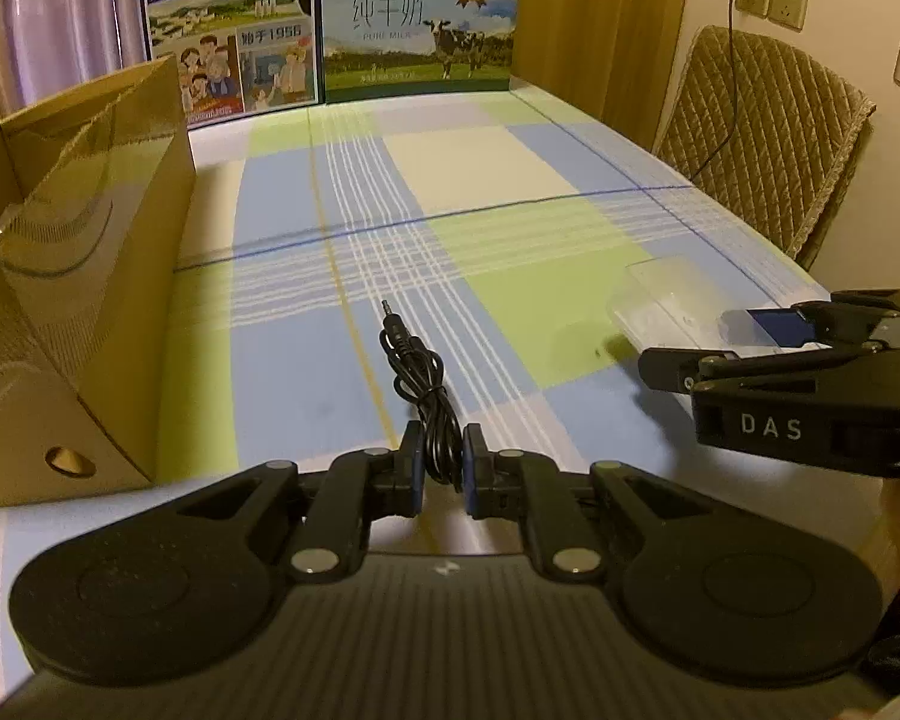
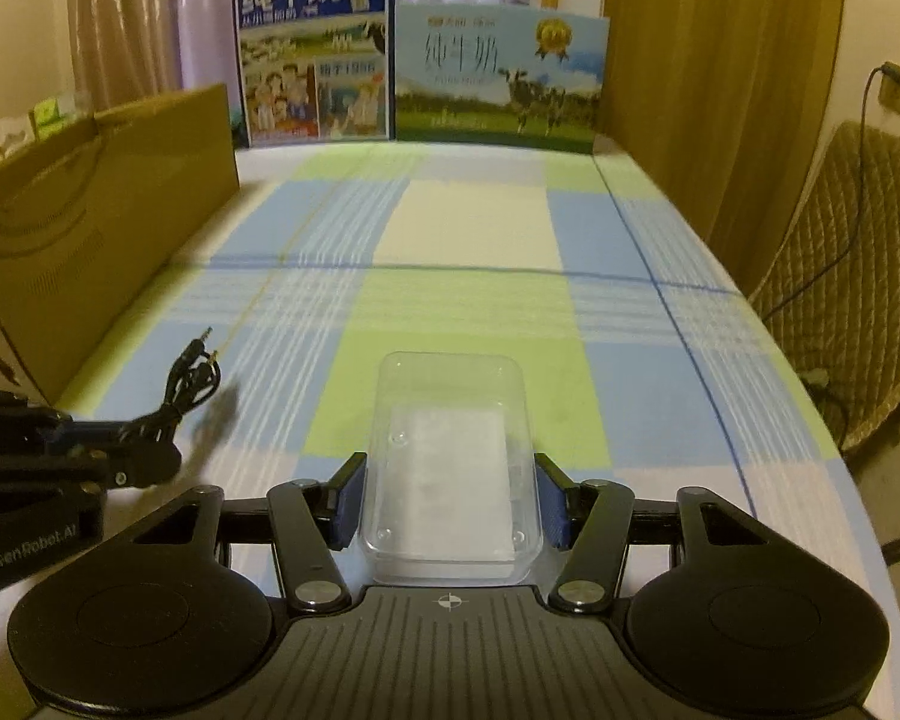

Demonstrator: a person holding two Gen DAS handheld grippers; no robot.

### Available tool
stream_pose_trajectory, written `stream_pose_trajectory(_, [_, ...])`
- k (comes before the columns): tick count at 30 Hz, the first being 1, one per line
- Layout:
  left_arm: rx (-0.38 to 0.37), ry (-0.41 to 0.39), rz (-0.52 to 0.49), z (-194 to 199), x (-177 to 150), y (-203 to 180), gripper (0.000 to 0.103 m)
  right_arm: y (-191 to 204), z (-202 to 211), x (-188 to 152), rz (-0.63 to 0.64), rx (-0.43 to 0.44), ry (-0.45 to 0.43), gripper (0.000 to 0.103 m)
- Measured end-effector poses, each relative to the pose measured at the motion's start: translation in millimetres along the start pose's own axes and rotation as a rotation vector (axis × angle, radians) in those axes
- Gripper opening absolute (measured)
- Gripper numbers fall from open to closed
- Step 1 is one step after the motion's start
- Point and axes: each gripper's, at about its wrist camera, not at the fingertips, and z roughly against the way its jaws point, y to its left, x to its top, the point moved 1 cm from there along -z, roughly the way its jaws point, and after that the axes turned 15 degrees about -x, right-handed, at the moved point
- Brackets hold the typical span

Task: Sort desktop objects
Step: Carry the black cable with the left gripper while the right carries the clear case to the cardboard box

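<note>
A coiled black audio cable with a jack plug sticks forward from my left gripper, which is shut on its near end above the checked tablecloth. In the right wrist view the cable hangs out of the left gripper at the left edge. A clear plastic box, with nothing in it, sits between the blue pads of my right gripper, and both pads press its long sides. From the left wrist view that box pokes out of the right gripper at the far right.
A brown paper bag with rope handles stands along the table's left side. Two milk cartons stand against the far edge. A quilted chair is beyond the table's right edge, with a wall socket and a cord behind it.
</note>
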Motion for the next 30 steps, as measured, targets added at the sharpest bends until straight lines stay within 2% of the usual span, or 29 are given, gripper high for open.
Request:
stream_pose_trajectory(8, [0.005,-0.037,-0.036,12.7,7.6,-9.7,0.009,0.1,8.7,5.8,-0.015,0.025,-0.024,0.053])
stream_pose_trajectory(12, [0.006,-0.057,-0.065,29.7,11.3,-18.8,0.009,-0.2,27.1,15.4,-0.030,0.029,-0.057,0.053])
stream_pose_trajectory(21, [0.035,-0.160,-0.081,86.7,33.9,-30.3,0.009,14.8,73.4,27.3,-0.022,0.070,-0.136,0.053])
stream_pose_trajectory(30, [0.124,-0.240,-0.052,154.4,55.8,-2.7,0.009,48.1,112.3,66.2,0.008,0.145,-0.213,0.053])
